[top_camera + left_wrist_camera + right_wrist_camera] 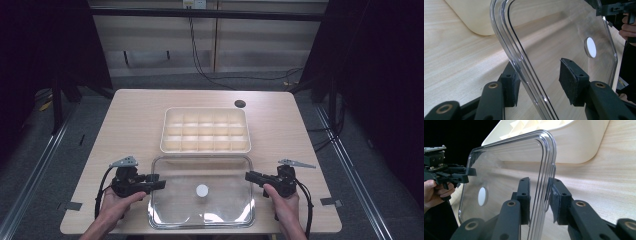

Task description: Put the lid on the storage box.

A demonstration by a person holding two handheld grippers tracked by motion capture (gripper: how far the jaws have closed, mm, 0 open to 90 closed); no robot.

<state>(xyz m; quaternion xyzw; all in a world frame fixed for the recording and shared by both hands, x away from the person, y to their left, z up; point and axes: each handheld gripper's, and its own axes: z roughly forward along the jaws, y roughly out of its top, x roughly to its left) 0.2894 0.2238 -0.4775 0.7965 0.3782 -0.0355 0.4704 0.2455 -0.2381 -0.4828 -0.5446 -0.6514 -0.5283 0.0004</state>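
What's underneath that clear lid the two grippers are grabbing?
Through the clear lid you see bare wooden table. A white round knob sits at its centre. Nothing else shows beneath; glare along the near rim hides a little.

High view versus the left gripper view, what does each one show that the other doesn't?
The high view alone shows the whole divided tray, the dark hole in the table and the floor cables. The left gripper view alone shows, close up, the left gripper with the clear lid's rim between its jaws, one pad standing off it. Both share the clear lid with its white knob, the wooden table and the right gripper.
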